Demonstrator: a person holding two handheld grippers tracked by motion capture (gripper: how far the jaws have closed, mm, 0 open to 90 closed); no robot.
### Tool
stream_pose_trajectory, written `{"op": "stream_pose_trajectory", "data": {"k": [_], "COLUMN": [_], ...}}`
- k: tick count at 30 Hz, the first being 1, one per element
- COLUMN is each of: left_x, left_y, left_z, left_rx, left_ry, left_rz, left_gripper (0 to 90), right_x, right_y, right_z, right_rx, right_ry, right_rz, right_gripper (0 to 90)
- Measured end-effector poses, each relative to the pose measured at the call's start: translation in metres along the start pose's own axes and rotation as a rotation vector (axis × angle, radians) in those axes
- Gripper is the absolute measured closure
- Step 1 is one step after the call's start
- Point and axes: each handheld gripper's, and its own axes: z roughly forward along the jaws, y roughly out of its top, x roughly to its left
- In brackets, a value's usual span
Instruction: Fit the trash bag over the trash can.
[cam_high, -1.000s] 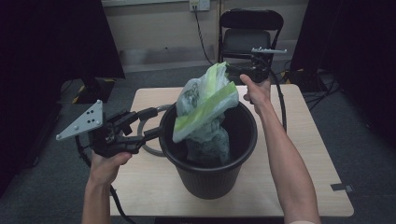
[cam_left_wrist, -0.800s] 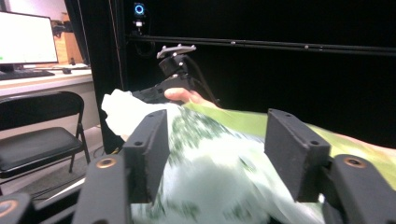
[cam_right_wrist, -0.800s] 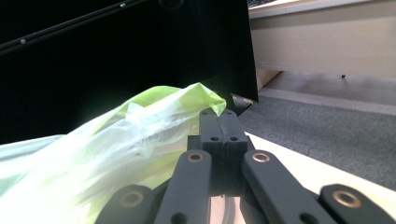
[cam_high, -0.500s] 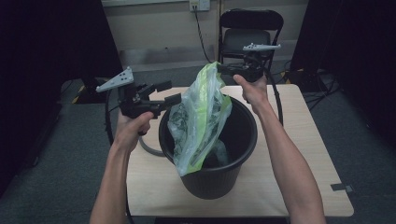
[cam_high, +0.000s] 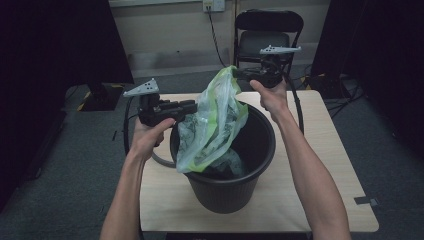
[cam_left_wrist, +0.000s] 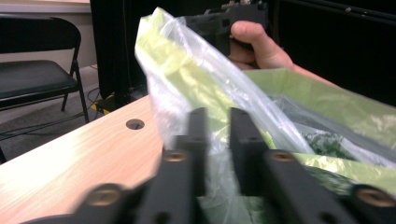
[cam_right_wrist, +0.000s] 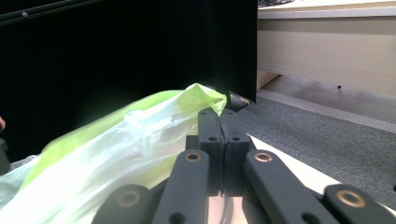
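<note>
Green-and-clear plastic bag (cam_high: 216, 122): lower part down inside the black bucket (cam_high: 225, 187), upper part pulled up and stretched above the rim, peak toward the far side. Bucket stands mid tabletop (cam_high: 330, 150).

Right gripper (cam_high: 239, 74), far side: jaws fully together, pinching the bag's top edge and holding it high. In the right gripper view the film bunches right at the closed jaws.

Left gripper (cam_high: 192, 107), left of bucket, level with the rim: jaws have just been closing; in the left gripper view a narrow gap is left between them, with the bag's near edge in it. Looks pinched, grip not certain.

Step in hand, by my reading: lining the bucket, bag mouth being taken at two points.

Next move likely calls for spreading the two held edges apart and drawing them down over the rim without tearing the film.

Folding chair (cam_high: 269, 37) beyond the tabletop.
</note>
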Motion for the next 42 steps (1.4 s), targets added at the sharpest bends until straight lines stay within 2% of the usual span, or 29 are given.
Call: {"op": "stream_pose_trajectory", "data": {"k": [1,2,3,4,6,7,8,9,11,12,13,15,16,17,18,19,21,23,26,27,28,29,33,34,35,36,37,39,42], "left_x": [0.002,0.002,0.004,0.004,0.004,0.004,0.004,0.004,0.005,0.006,0.007,0.009,0.011,0.011,0.012,0.013,0.016,0.019,0.021,0.022,0.022,0.022,0.02,0.019,0.019,0.019,0.02,0.02,0.021], "left_y": [-0.003,-0.003,-0.005,-0.008,-0.011,-0.011,-0.012,-0.013,-0.015,-0.016,-0.016,-0.017,-0.018,-0.018,-0.019,-0.019,-0.022,-0.026,-0.033,-0.038,-0.038,-0.039,-0.037,-0.036,-0.035,-0.035,-0.034,-0.034,-0.032], "left_z": [-0.002,-0.002,-0.005,-0.009,-0.014,-0.014,-0.016,-0.019,-0.022,-0.023,-0.024,-0.025,-0.025,-0.025,-0.025,-0.025,-0.024,-0.025,-0.027,-0.031,-0.031,-0.033,-0.04,-0.04,-0.039,-0.039,-0.038,-0.037,-0.035], "left_rx": [0.019,0.019,0.01,-0.011,-0.027,-0.027,-0.038,-0.054,-0.076,-0.082,-0.09,-0.092,-0.1,-0.1,-0.104,-0.106,-0.108,-0.102,-0.099,-0.101,-0.101,-0.107,-0.119,-0.116,-0.122,-0.122,-0.13,-0.135,-0.134], "left_ry": [0.037,0.037,0.033,0.045,0.062,0.062,0.072,0.083,0.091,0.103,0.108,0.117,0.128,0.128,0.131,0.139,0.146,0.151,0.15,0.157,0.157,0.154,0.157,0.158,0.162,0.162,0.159,0.162,0.163], "left_rz": [0.013,0.013,0.012,0.014,0.018,0.018,0.021,0.017,0.004,0.003,-0.007,-0.003,-0.008,-0.008,-0.014,-0.018,-0.023,-0.032,-0.046,-0.051,-0.051,-0.058,-0.046,-0.042,-0.042,-0.042,-0.048,-0.049,-0.05], "left_gripper": [89.9,90.0,90.0,90.0,90.0,90.0,90.0,90.0,90.0,90.0,90.0,90.0,90.0,90.0,90.0,90.0,90.0,90.0,90.0,90.0,90.0,90.0,90.0,90.0,90.0,90.0,90.0,90.0,90.0], "right_x": [0.001,0.001,0.002,0.006,0.011,0.011,0.017,0.017,0.024,0.024,0.026,0.029,0.029,0.029,0.028,0.028,0.027,0.026,0.026,0.026,0.026,0.026,0.025,0.026,0.028,0.028,0.03,0.032,0.036], "right_y": [0.0,0.0,0.0,-0.001,-0.002,-0.002,-0.004,-0.004,-0.005,-0.005,-0.005,-0.006,-0.007,-0.007,-0.007,-0.007,-0.007,-0.007,-0.009,-0.01,-0.01,-0.009,-0.007,-0.005,-0.002,-0.002,0.0,0.0,0.0], "right_z": [-0.001,-0.001,-0.002,-0.007,-0.014,-0.014,-0.022,-0.022,-0.03,-0.03,-0.031,-0.028,-0.023,-0.023,-0.015,-0.015,-0.006,0.0,0.006,0.007,0.007,0.006,-0.001,-0.004,-0.01,-0.01,-0.011,-0.009,0.0], "right_rx": [0.002,0.002,0.002,0.0,-0.017,-0.017,-0.014,-0.014,-0.007,-0.007,-0.002,0.028,0.062,0.062,0.094,0.094,0.127,0.152,0.162,0.141,0.141,0.131,0.116,0.099,0.064,0.064,0.076,0.094,0.164], "right_ry": [-0.004,-0.004,-0.007,-0.015,-0.009,-0.009,0.012,0.012,0.056,0.056,0.08,0.098,0.112,0.112,0.14,0.14,0.166,0.185,0.204,0.213,0.213,0.191,0.192,0.195,0.185,0.185,0.199,0.196,0.2], "right_rz": [-0.001,-0.001,0.0,-0.004,-0.003,-0.003,-0.008,-0.008,-0.018,-0.018,-0.019,-0.029,-0.037,-0.037,-0.043,-0.043,-0.048,-0.059,-0.076,-0.077,-0.077,-0.076,-0.081,-0.078,-0.079,-0.079,-0.086,-0.09,-0.123], "right_gripper": [81.6,81.6,76.3,66.5,57.5,57.5,51.9,51.9,46.8,46.8,45.7,44.2,44.4,44.4,47.3,47.3,49.7,58.6,80.6,90.0,90.0,90.0,90.0,82.2,69.1,69.1,57.4,53.9,50.9]}}
